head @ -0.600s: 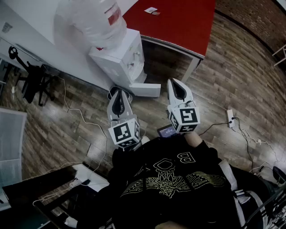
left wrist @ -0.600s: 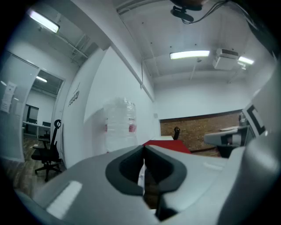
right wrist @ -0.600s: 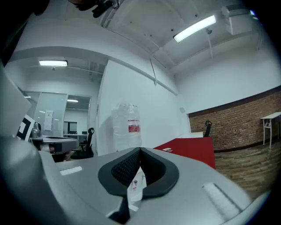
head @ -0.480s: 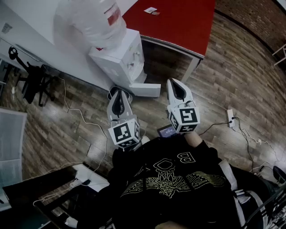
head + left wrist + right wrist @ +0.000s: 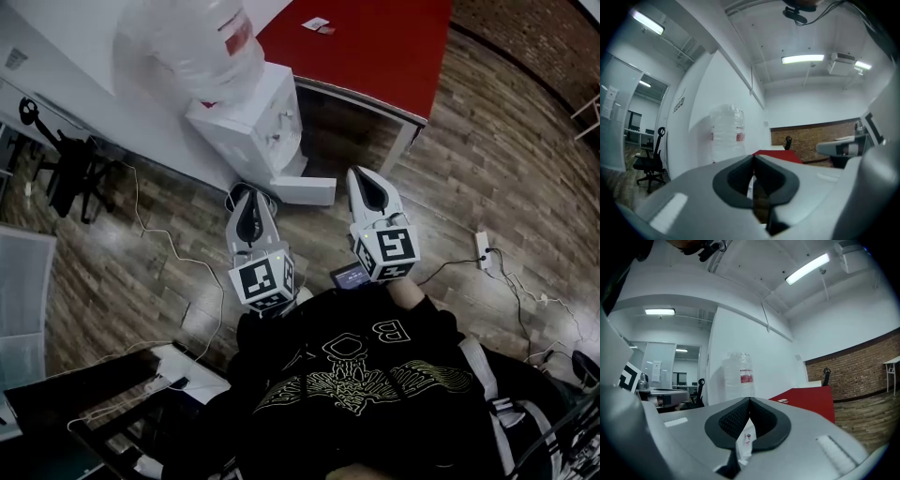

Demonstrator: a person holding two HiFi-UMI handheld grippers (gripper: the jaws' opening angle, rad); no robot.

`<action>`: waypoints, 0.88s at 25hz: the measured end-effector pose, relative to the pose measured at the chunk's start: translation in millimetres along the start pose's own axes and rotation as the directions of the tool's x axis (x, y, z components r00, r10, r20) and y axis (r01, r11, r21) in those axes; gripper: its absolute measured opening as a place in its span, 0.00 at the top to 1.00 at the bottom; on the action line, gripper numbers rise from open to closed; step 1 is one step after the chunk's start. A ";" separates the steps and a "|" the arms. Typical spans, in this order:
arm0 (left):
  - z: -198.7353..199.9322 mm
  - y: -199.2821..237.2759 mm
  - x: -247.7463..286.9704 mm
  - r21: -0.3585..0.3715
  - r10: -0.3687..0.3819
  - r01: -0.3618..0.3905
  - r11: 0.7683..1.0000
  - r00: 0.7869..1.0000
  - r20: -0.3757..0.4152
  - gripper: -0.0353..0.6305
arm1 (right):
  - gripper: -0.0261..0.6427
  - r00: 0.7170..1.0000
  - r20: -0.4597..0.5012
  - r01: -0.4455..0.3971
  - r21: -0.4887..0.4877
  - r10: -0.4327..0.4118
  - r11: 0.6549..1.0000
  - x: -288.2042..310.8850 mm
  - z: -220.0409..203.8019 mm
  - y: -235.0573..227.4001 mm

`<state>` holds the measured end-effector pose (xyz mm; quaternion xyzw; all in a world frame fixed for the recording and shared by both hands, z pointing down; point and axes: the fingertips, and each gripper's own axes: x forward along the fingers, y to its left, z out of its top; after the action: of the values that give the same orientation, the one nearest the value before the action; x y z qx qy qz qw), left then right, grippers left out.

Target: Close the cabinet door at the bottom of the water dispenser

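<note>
White cabinet door [image 5: 305,190] at the foot of the water dispenser [image 5: 248,117] stands swung out over the wooden floor [image 5: 469,169], plainly not shut, so the task is not yet done. Left tool [image 5: 249,208]: jaws together, nothing between them. Right tool [image 5: 366,186]: jaws together too, tips meeting, nothing held (a little print on the dispenser front shows through the slot behind them, not a thing gripped). Both are held level and pointed at the dispenser, with the big bottle [image 5: 187,42] on top and the red desk [image 5: 375,47] off to its right. From the head view the right tool's tip looks just beside the free end of the door, but I judge it is well above it and not touching; no view settles that. Against the pictures from about half a second back, very little differs: both tools have drifted a shade up the picture toward the dispenser, and the door lies at the same angle, unmoved. Meaning for the task, as I read it: this is an approach, no push begun. The person in the dark top [image 5: 356,375] would need to bring a closed tool down low against the door's outer face and swing it in toward the cabinet; the right tool looks the better placed.
</note>
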<state>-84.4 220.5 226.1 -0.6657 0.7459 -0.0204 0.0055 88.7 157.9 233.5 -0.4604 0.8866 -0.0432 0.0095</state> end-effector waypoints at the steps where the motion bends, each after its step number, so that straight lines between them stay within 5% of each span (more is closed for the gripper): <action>1: -0.1 -0.9 1.0 -0.001 0.001 -0.001 1.000 1.000 -0.001 0.94 | 0.96 1.000 0.003 -0.004 0.003 0.004 1.000 0.2 0.8 -1.2; 22: -17.9 -64.8 -4.6 -0.004 0.082 -0.082 0.997 0.994 -0.065 0.94 | 0.96 0.991 -0.074 -0.109 0.034 0.111 0.994 -9.1 -19.4 -50.1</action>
<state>-20.1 218.1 246.3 -0.6334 0.7725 -0.0394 -0.0200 133.6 138.0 256.9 -0.4087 0.9096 -0.0732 -0.0151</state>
